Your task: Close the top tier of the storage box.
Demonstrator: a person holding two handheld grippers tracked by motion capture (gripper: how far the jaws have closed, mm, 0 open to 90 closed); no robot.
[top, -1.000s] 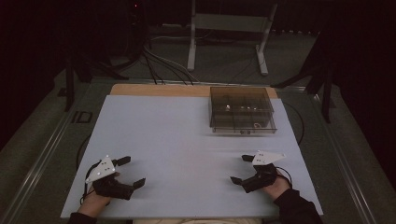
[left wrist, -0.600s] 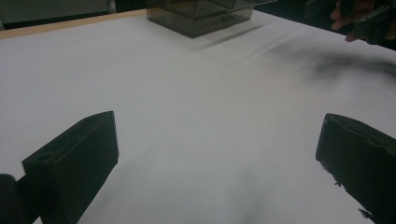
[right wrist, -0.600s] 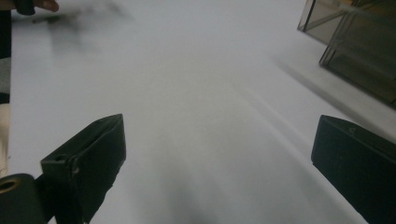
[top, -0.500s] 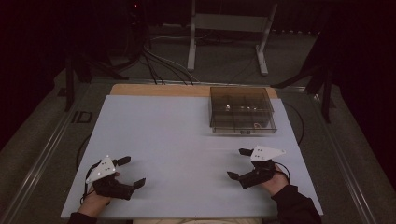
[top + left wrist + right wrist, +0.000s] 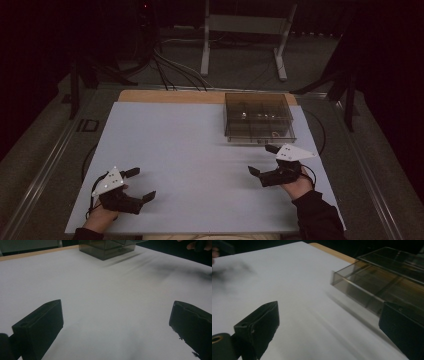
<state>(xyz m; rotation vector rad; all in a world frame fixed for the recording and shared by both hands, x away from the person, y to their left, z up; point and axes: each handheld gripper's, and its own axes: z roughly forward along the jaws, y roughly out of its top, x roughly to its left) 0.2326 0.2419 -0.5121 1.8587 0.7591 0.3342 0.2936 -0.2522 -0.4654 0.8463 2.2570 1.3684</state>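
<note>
Barely started, by the look of it. The clear box (image 5: pixel 259 117) sits at the far right of the table (image 5: pixel 175 145), lid closed, flat on the white surface, untouched. Small items lie inside its compartments, too small to identify from the high view.

The right hand-held gripper (image 5: pixel 263 161) is near the box's front edge, just short of it, not touching. Its jaws are spread wide apart with nothing between them. In the right gripper view the box (image 5: pixel 384 282) lies ahead and to the right of the jaws, front wall facing them, with a gap of bare table between.

The left hand-held gripper (image 5: pixel 142 184) is at the near left of the table, well apart from the box. Jaws wide apart too, holding nothing. In the left gripper view the box (image 5: pixel 107 247) shows far off at the top edge, with white table between the jaws.

Done so far: nothing visible on the box itself. Left: close the last gap with the right hand-held gripper, take hold of the box or its lid, probably open it, then deal with the contents. The left one likely has to come across to steady the box.
</note>
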